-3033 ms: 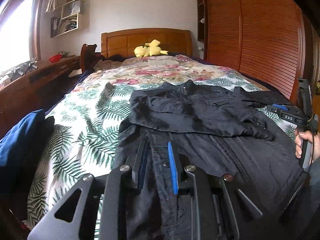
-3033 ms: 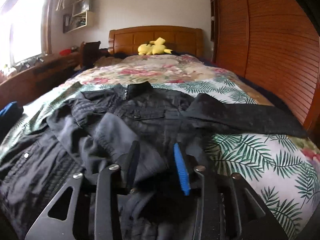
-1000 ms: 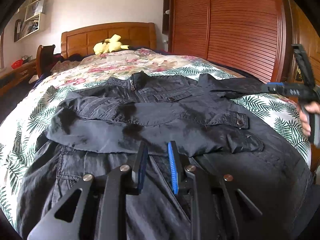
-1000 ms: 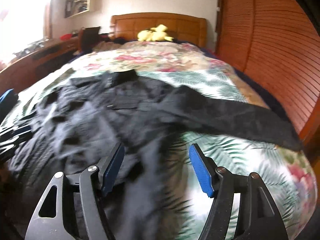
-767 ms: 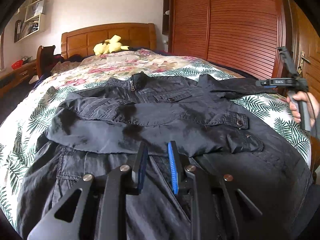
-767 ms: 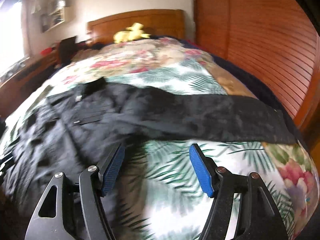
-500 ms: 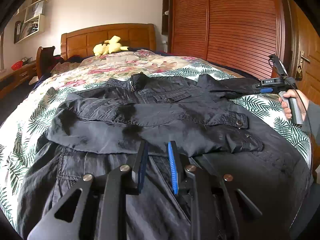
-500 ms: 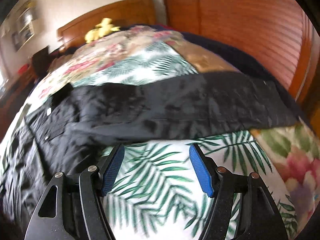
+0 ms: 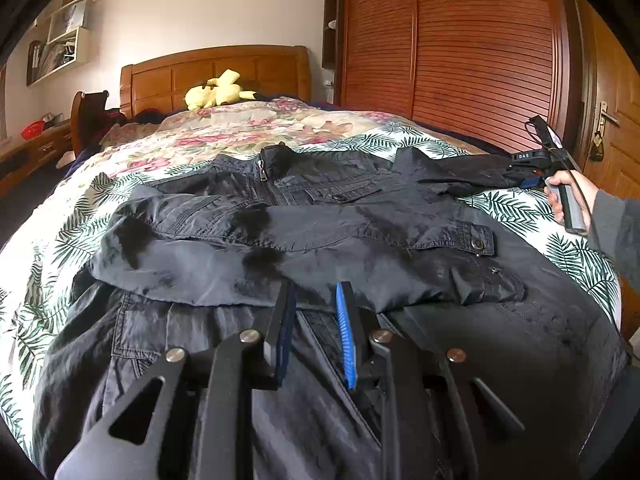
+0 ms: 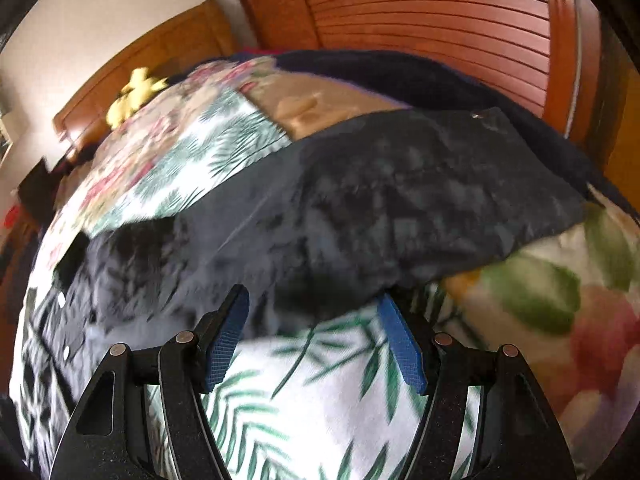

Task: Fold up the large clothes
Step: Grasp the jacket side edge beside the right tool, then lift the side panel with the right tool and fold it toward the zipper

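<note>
The black jacket (image 9: pixel 320 220) lies face up on the leaf-print bedspread (image 9: pixel 80 216); its long axis runs collar toward the headboard (image 9: pixel 216 72), hem toward the viewer; one sleeve (image 10: pixel 400 200) extends sideways to the bed's edge. The left gripper (image 9: pixel 316 320) hovers low over the front, narrowly parted, pinching nothing visible. The right gripper (image 10: pixel 312 340) stands spread at the sleeve's near edge; that view is blurred, contact unclear. The hem is cut off below.
</note>
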The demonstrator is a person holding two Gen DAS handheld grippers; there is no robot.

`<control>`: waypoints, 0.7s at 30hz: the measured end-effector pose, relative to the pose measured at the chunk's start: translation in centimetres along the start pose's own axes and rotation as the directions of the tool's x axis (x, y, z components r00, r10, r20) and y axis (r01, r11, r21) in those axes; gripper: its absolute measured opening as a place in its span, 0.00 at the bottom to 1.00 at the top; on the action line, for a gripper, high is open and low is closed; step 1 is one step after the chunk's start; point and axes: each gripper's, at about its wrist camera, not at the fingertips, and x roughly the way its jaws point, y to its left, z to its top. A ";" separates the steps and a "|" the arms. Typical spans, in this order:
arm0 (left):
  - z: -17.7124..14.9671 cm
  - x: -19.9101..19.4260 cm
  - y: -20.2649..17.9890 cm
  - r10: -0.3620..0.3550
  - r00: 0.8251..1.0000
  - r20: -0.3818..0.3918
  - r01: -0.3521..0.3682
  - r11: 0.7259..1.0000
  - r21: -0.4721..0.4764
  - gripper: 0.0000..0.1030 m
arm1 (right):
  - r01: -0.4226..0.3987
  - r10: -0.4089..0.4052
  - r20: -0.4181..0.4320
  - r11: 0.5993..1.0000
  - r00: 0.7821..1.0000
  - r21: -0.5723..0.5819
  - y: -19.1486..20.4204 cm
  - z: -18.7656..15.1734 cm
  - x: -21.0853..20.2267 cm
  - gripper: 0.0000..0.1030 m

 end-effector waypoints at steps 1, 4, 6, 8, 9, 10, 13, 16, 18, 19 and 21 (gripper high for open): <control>0.0 0.0 0.0 0.000 1.000 0.000 0.000 1.000 0.000 0.18 | 0.007 -0.007 0.001 1.000 1.000 0.015 -0.2 0.4 0.3 0.67; 0.0 0.0 0.0 0.000 1.000 -0.001 0.000 1.000 0.001 0.18 | 0.035 -0.035 -0.001 0.999 0.999 0.026 -0.2 1.4 0.9 0.58; 0.0 0.0 0.0 -0.001 1.000 0.001 0.001 1.000 0.000 0.18 | 0.087 -0.087 0.006 0.996 0.996 -0.004 0.3 2.0 0.9 0.25; 0.0 0.0 -0.1 -0.001 1.000 0.004 0.001 1.000 0.001 0.18 | 0.106 -0.105 0.015 0.994 0.994 -0.041 1.0 2.6 0.6 0.10; 0.0 -0.1 -0.1 -0.002 1.000 0.007 0.002 1.000 0.002 0.18 | 0.110 -0.108 0.039 0.992 0.993 -0.067 1.6 2.9 -0.2 0.07; 0.0 -0.1 -0.1 -0.004 1.000 0.009 0.004 1.000 0.004 0.18 | 0.112 -0.107 0.062 0.990 0.992 -0.087 2.1 3.1 -0.8 0.06; -0.1 -0.4 -0.2 -0.008 1.000 0.017 0.007 1.000 0.010 0.18 | 0.094 -0.070 0.141 0.981 0.988 -0.170 5.2 3.5 -4.1 0.04; -0.2 -0.8 -0.3 -0.005 1.000 0.026 0.004 1.000 0.018 0.18 | 0.047 0.001 0.191 0.967 0.982 -0.249 8.8 3.4 -7.5 0.04; -0.1 -1.2 -0.3 -0.005 0.999 0.032 0.004 1.000 0.021 0.18 | 0.016 0.061 0.226 0.945 0.972 -0.326 12.1 2.9 -10.1 0.04; -0.1 -1.4 -0.3 -0.006 0.999 0.035 0.005 1.000 0.021 0.18 | 0.006 0.082 0.235 0.936 0.969 -0.351 13.3 2.7 -10.9 0.04; 0.0 -1.8 -0.2 -0.007 0.999 0.041 0.006 1.000 0.018 0.18 | -0.011 0.135 0.263 0.904 0.955 -0.427 16.8 1.9 -13.3 0.04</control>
